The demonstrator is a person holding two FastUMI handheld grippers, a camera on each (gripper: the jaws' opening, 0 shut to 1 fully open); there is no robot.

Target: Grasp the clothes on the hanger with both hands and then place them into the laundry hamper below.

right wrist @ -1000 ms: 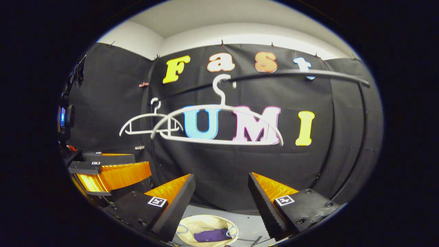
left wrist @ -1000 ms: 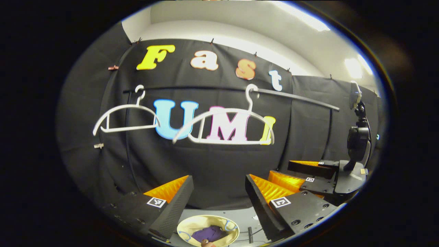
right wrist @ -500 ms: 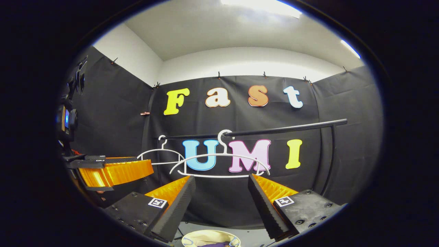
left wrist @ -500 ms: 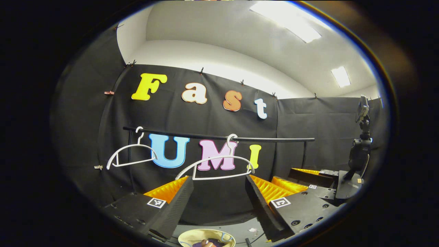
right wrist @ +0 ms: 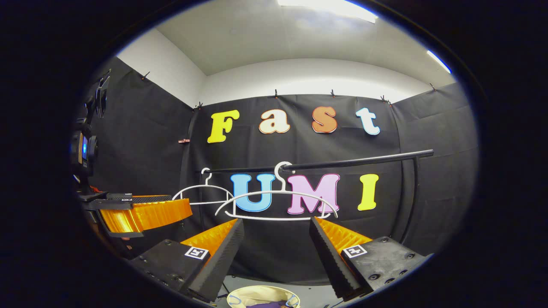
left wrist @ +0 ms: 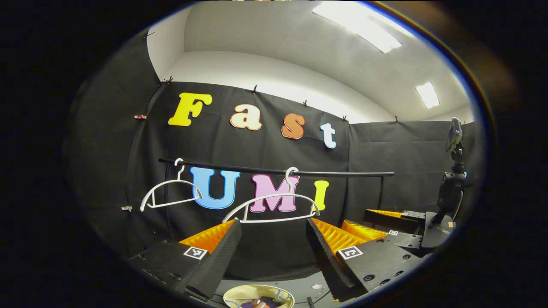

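Your left gripper [left wrist: 274, 239]: jaws apart, empty, barely shifted since before.
Your right gripper [right wrist: 276, 239]: same.
Hamper [left wrist: 233, 294]: holds purple clothes [left wrist: 267, 303].
Hangers [left wrist: 274, 205]: bare.

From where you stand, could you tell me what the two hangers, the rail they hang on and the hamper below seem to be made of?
Both hangers look like white moulded plastic: thin, smooth, evenly coloured, slightly glossy. The rail looks like a dark metal tube with a faint sheen, though painted plastic cannot be ruled out. The hamper seems to be soft cream fabric with a pale blue handle loop; its rim looks limp, not rigid.
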